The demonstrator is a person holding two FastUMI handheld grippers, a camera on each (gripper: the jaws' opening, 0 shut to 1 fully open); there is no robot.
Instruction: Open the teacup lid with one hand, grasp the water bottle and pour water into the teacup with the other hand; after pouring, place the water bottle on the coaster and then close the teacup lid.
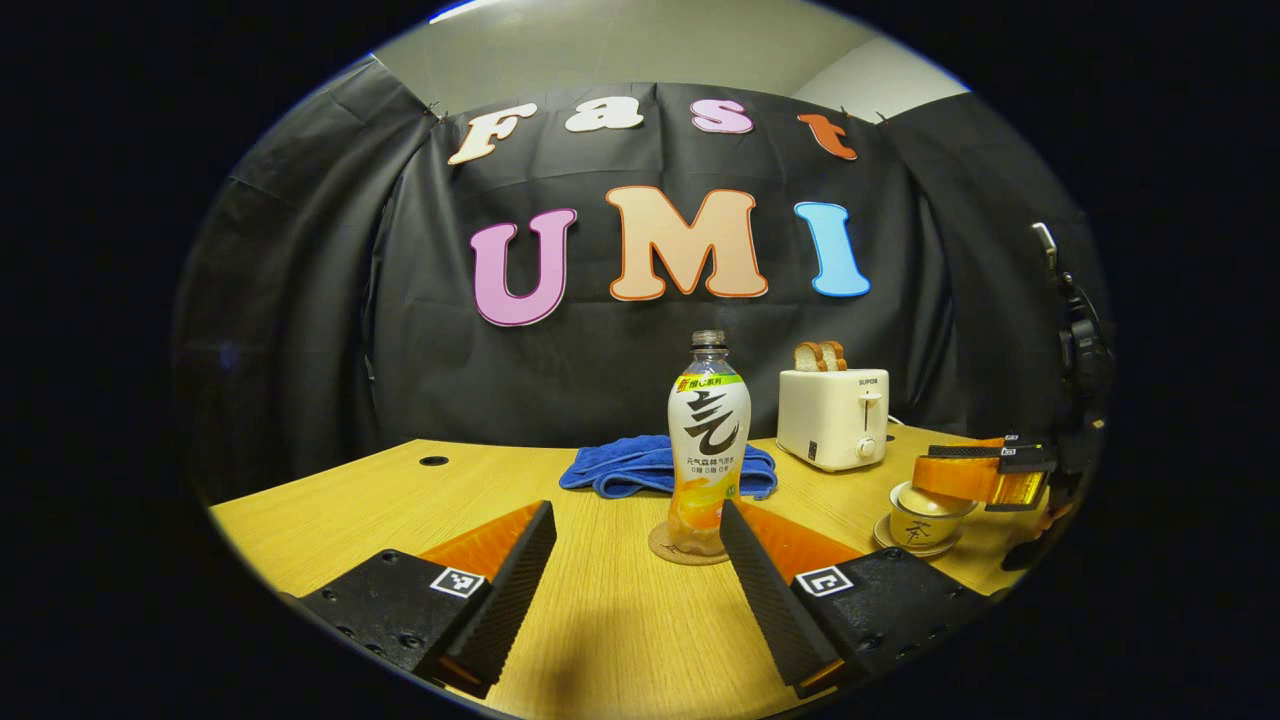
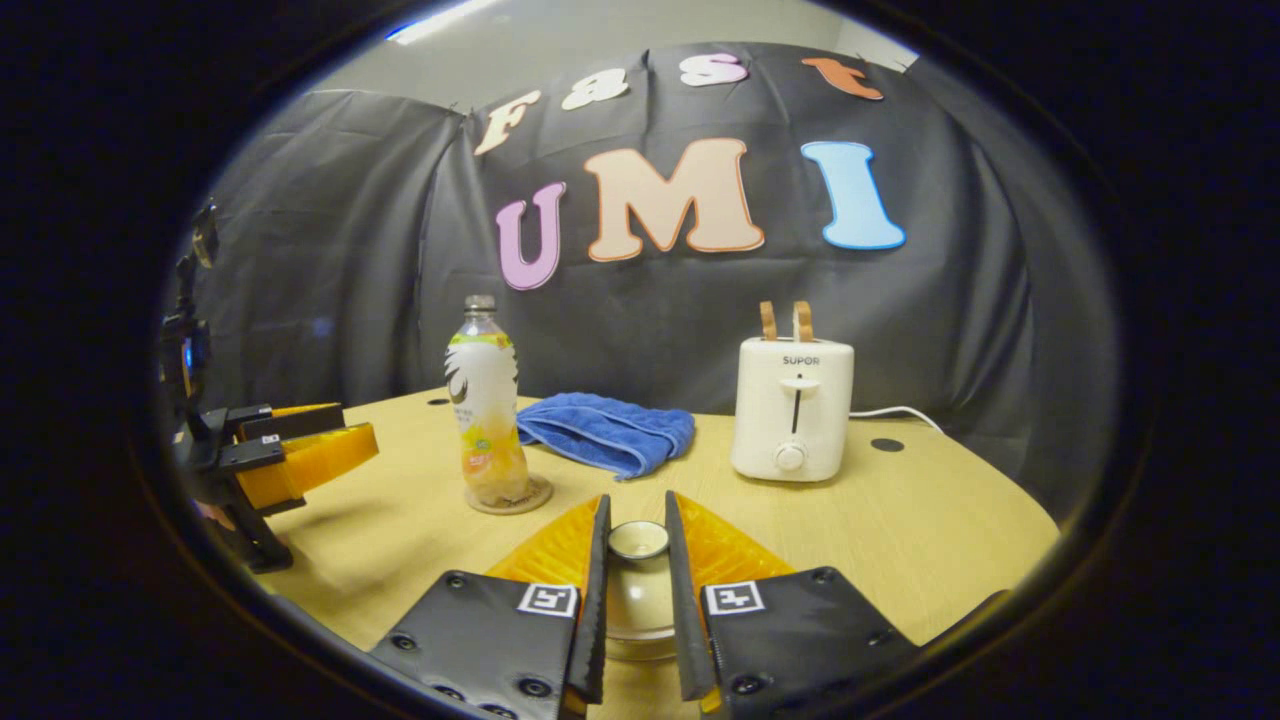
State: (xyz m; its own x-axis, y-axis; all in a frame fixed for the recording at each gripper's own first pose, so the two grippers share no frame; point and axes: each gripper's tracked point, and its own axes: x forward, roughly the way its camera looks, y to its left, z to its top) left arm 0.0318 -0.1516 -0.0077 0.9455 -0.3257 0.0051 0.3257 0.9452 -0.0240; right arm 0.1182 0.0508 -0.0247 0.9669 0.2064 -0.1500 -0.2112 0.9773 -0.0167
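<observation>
On the pale wooden counter point(image 1: 600, 640), the right gripper point(image 2: 637, 560) has its fingers narrowed around the cream ceramic teacup lid's knob point(image 2: 638, 540), apparently touching it, while the left gripper point(image 1: 637, 560) waits wide before the clear plastic water bottle point(image 1: 708, 440) standing upright on its round cork coaster point(image 1: 668, 550), so every step seems still ahead.

My left gripper view sits low over the worktop point(image 1: 600, 620), facing the back wall, with the water bottle point(image 1: 708, 440) near and dead ahead. My right gripper view looks the same way from further right, close above the teacup lid point(image 2: 638, 540). Both share the bottle point(image 2: 487, 400), blue towel point(image 2: 605, 430), toaster point(image 2: 792, 420), and each other's gripper at the edge.
</observation>
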